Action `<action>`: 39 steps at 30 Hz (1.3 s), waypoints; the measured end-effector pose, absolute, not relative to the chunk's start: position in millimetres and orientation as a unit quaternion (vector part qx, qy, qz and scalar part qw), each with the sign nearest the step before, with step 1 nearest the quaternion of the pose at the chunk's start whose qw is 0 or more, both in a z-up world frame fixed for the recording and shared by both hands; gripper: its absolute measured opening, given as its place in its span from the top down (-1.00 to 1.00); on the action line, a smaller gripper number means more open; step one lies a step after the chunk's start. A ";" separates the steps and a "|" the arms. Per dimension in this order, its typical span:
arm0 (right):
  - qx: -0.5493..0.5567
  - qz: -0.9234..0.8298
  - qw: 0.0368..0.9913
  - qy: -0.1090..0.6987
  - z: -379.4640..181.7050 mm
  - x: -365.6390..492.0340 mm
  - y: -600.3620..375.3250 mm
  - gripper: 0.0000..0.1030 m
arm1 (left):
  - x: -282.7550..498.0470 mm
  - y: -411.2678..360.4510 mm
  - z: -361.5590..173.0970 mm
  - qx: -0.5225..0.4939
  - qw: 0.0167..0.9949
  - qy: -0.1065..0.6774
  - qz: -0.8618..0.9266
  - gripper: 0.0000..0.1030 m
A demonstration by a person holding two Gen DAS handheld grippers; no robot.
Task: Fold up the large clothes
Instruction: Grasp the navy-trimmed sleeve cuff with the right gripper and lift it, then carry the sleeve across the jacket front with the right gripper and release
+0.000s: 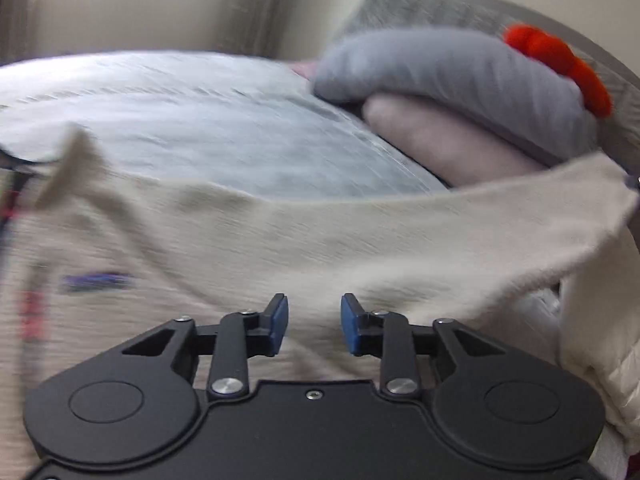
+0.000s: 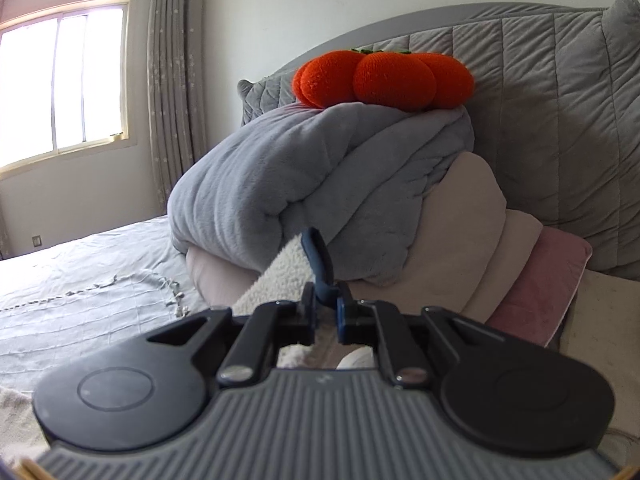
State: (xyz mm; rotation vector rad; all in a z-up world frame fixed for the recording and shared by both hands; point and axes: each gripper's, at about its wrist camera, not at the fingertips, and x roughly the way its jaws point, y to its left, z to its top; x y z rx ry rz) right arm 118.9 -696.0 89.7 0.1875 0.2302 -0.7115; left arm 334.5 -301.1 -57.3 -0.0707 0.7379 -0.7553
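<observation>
Right claw (image 2: 326, 316) grips cream garment (image 2: 280, 276) | grey bedsheet (image 2: 80, 280) | window (image 2: 64, 80)

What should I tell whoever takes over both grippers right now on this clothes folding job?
Left gripper: open, holding nothing, over the cream garment.
Right gripper: shut on a cream fleecy edge of the garment with a blue trim, lifted toward the blanket pile.
Garment: spread across the bed, one end pulled up at the right side in the left view, which is motion-blurred.
Done: no finished fold visible.
Left: probably grab a free edge with the left gripper, then fold and flatten.
</observation>
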 end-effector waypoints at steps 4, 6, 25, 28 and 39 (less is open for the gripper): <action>0.097 -0.346 0.926 0.114 88.6 129.0 -708.9 0.84 | 319.3 -373.2 -87.5 -0.037 0.847 0.363 -0.386 0.65; 0.102 -0.339 0.928 0.119 88.1 134.6 -709.4 0.84 | 308.9 -401.5 -90.3 -0.001 0.859 0.339 -0.384 0.65; 0.074 -0.094 0.975 0.185 176.4 209.0 -493.8 0.84 | 277.6 -190.7 -10.9 0.071 0.875 0.359 -0.316 -0.90; 0.061 -0.053 0.974 0.214 170.8 236.3 -437.7 0.84 | 280.4 -148.3 -6.5 0.078 0.880 0.366 -0.291 -0.90; 0.054 0.064 0.950 0.300 118.5 321.7 -258.3 0.83 | 295.4 -10.2 1.7 0.025 0.905 0.362 -0.223 -0.91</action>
